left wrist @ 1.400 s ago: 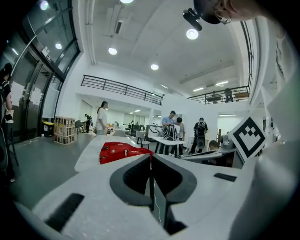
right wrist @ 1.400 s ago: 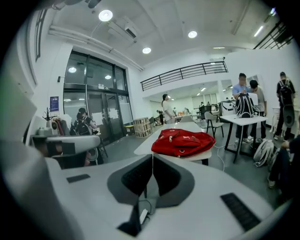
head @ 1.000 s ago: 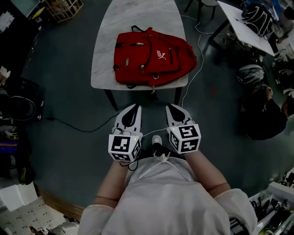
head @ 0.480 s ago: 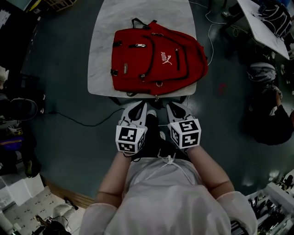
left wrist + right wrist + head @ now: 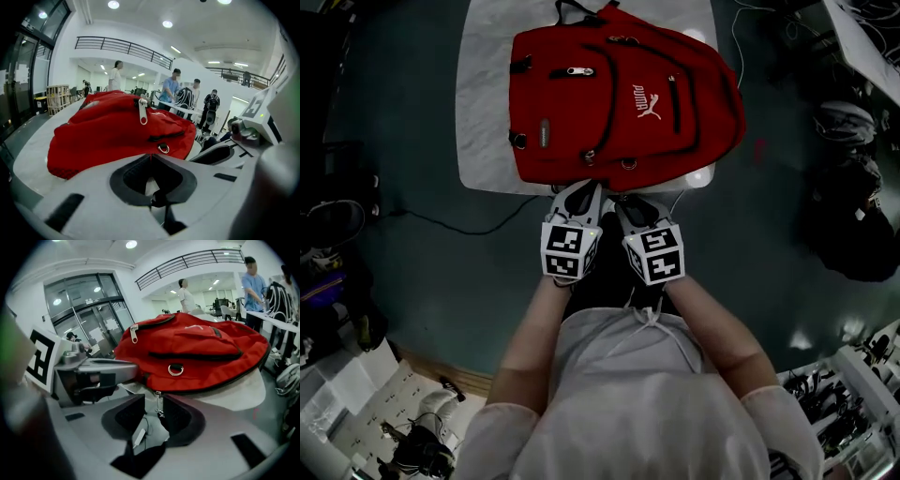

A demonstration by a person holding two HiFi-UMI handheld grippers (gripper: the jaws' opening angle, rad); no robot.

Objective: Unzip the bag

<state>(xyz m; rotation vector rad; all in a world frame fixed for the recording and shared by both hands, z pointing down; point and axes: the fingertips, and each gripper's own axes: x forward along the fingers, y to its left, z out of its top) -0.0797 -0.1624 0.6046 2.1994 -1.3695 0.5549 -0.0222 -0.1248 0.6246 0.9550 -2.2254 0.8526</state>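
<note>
1. Seen from overhead, the red backpack [image 5: 619,94] lies flat on the marble-topped table [image 5: 483,112], with its lower edge reaching the near side. The left gripper [image 5: 579,190] and right gripper [image 5: 625,199] sit side by side right at that edge.
2. Only the right gripper view shows its jaws standing apart. A small zipper pull [image 5: 158,406] dangles from the backpack's edge into the gap, not pinched.
3. Only the left gripper view shows that gripper's jaws clenched tip to tip on nothing, just short of the backpack, with a D-ring [image 5: 163,149] ahead.
4. Both gripper views catch people [image 5: 171,86] standing beyond the table; the head view doesn't.
5. A second ago both grippers hung well back from the table. Now they've come up to it and sit nearer each other.
</note>
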